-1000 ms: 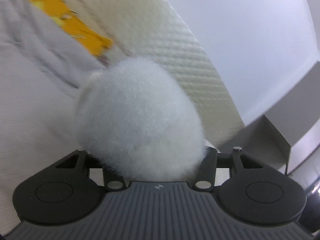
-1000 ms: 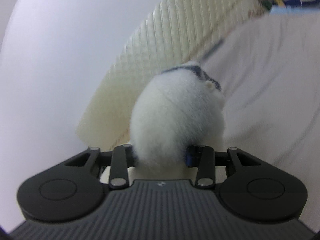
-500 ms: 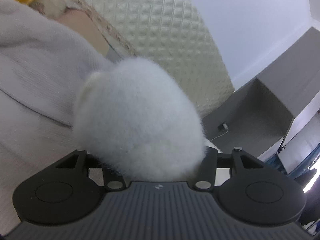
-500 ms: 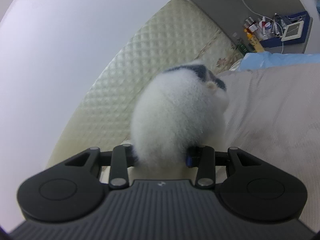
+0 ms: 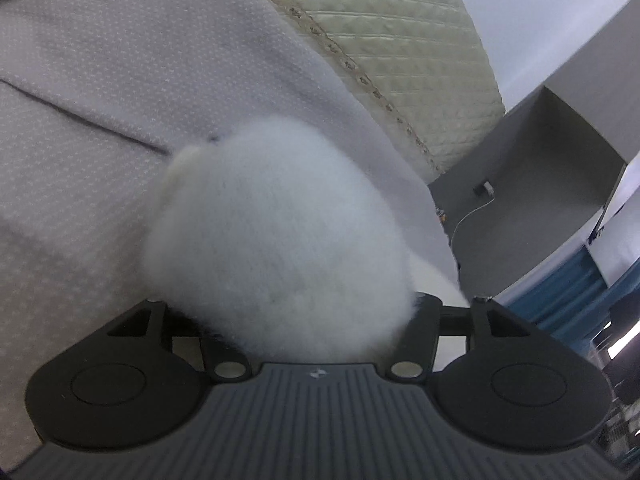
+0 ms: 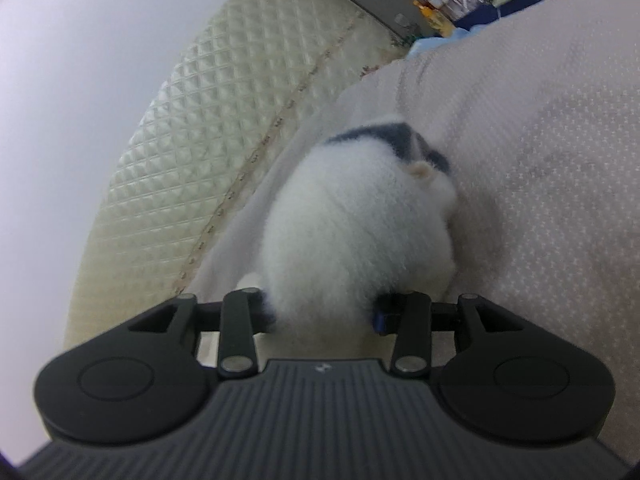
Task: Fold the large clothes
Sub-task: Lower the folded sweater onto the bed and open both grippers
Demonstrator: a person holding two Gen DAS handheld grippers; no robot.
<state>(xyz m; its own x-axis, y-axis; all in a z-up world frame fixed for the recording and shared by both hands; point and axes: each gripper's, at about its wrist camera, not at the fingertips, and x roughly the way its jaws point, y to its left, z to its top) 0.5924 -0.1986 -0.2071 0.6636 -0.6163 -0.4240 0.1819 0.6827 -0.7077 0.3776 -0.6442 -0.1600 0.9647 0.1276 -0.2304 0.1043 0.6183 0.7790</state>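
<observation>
Left gripper (image 5: 280,304): fingers grasping a bunch of white fluffy garment (image 5: 276,228), jaws just opened a little. Right gripper (image 6: 324,312): fingers also clamped on garment, grey stripe at 12 o'clock. Garment over grey bedspread (image 5: 100,80); quilted headboard (image 6: 200,120) beyond.

Fluffy white fleece garment (image 5: 280,232) on a matt, dotted-weave bedspread (image 5: 100,80); behind, a glossy quilted headboard (image 6: 208,92).
</observation>
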